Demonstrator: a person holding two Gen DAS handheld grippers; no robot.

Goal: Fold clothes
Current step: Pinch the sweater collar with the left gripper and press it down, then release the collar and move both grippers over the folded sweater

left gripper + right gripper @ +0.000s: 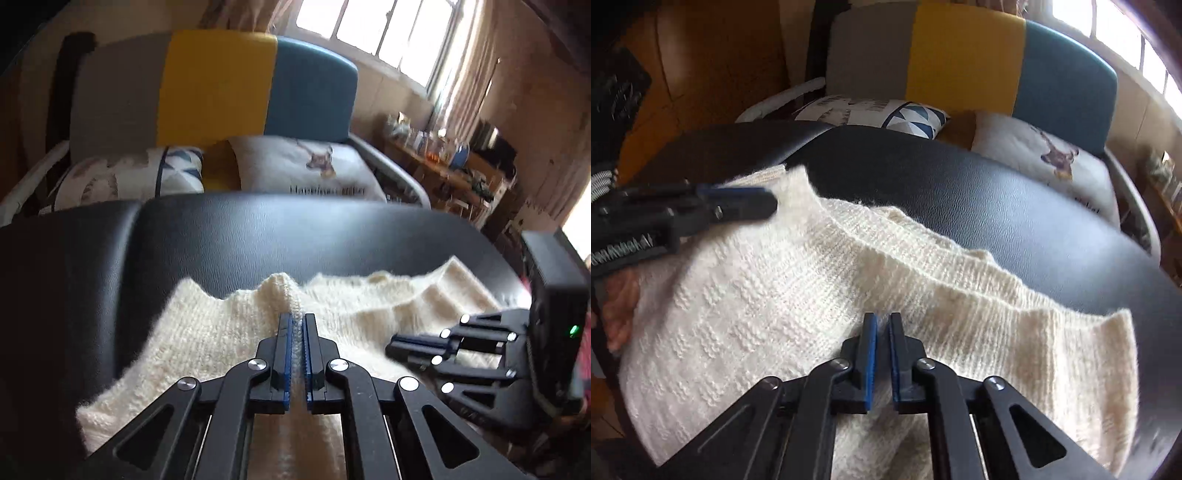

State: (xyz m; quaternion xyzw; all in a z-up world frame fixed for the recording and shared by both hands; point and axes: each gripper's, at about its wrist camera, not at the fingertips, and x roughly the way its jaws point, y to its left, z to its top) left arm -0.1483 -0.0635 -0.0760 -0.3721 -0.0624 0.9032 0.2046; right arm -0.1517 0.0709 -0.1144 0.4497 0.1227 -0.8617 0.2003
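Sofa (221,92) in grey, yellow and blue stands behind a black table (258,240). A cream sweater (775,295) lies spread on the table's near side. Left gripper (297,321) pinches a raised ridge of the knit. Right gripper (882,325) is nearly closed on a fold of sweater just beside the ribbed edge.

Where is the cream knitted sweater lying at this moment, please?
The cream knitted sweater lies on the black leather surface, before the tricolour sofa, pinched by both tongs.
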